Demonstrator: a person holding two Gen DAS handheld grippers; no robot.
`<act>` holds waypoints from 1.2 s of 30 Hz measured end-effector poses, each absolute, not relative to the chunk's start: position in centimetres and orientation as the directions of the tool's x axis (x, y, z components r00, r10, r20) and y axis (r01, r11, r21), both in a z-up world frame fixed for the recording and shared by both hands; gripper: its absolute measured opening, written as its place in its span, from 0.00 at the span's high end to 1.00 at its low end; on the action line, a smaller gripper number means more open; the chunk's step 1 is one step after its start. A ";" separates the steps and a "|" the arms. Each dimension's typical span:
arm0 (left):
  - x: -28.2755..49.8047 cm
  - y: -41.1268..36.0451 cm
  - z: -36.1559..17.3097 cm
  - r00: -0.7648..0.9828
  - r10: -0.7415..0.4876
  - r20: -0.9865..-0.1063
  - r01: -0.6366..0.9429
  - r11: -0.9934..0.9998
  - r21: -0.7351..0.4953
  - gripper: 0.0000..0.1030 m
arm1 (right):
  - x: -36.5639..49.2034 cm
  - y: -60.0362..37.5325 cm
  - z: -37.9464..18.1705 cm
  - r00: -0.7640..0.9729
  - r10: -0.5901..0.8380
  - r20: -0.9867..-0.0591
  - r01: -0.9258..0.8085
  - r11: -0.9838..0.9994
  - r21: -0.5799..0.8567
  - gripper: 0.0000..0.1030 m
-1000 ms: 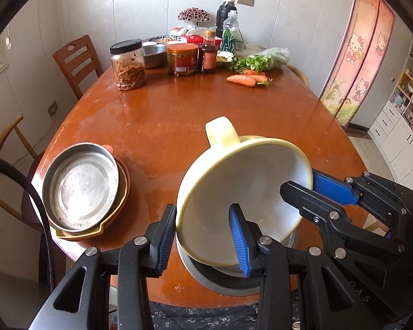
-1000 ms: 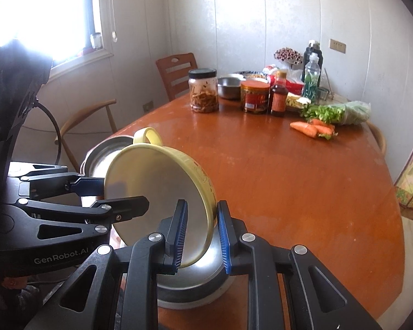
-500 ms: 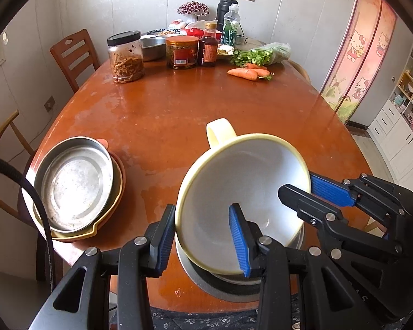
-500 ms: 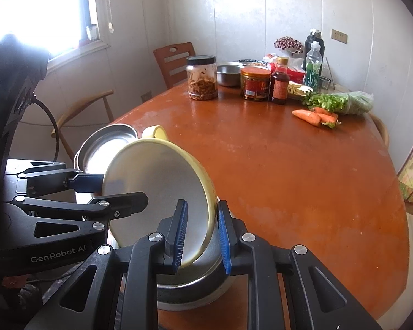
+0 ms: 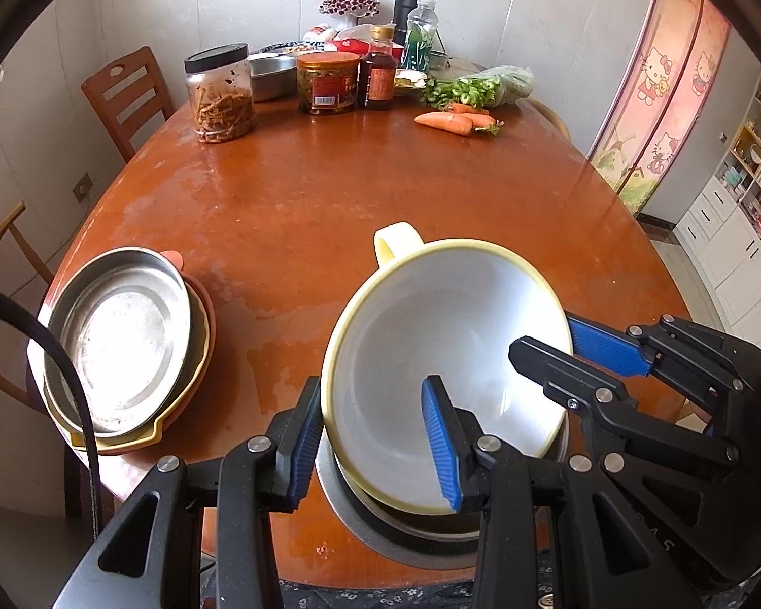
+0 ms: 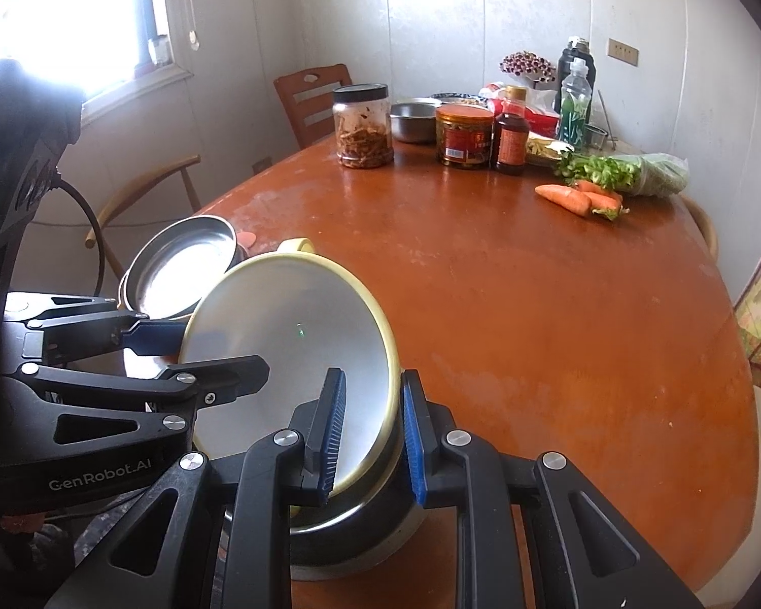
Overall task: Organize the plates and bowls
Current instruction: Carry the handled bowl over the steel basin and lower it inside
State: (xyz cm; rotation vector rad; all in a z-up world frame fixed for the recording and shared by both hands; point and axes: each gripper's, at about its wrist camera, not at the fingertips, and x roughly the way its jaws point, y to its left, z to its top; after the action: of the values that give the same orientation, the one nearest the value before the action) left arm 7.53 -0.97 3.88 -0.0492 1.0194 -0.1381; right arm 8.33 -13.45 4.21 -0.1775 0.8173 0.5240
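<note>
Tilted yellow bowl (image 5: 446, 355) — over steel bowl (image 5: 380, 533)

bright daylight blows out the window (image 6: 66, 15), glare on the table (image 5: 360, 193), fisheye-dark corners.

We see open wooden table (image 5: 330, 193) stretching ahead of the tilted yellow bowl (image 5: 446, 355); stacked metal plates (image 5: 122, 335) block the near left edge, while jars (image 5: 220, 94), bottles (image 5: 378, 76) and carrots (image 5: 446, 122) crowd the far end beside the wall.
</note>
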 end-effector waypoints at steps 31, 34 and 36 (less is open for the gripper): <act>7.1 -1.1 3.3 0.516 -0.153 -0.843 0.106 0.988 -0.114 0.62 | 8.2 -13.6 3.7 0.560 0.377 -0.738 -0.505 0.861 0.057 0.75; 7.1 -1.1 3.3 0.517 -0.153 -0.842 0.106 0.988 -0.114 0.62 | 8.3 -13.5 3.6 0.557 0.377 -0.740 -0.504 0.862 0.059 0.73; 7.1 -1.1 3.3 0.519 -0.150 -0.842 0.103 0.988 -0.113 0.61 | 8.3 -13.4 3.5 0.557 0.377 -0.740 -0.504 0.861 0.060 0.72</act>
State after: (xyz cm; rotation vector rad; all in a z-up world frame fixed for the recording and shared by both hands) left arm 7.08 -1.06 3.29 -0.0505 1.0142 -0.1519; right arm 8.31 -13.38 3.55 -0.1665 0.8308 0.5230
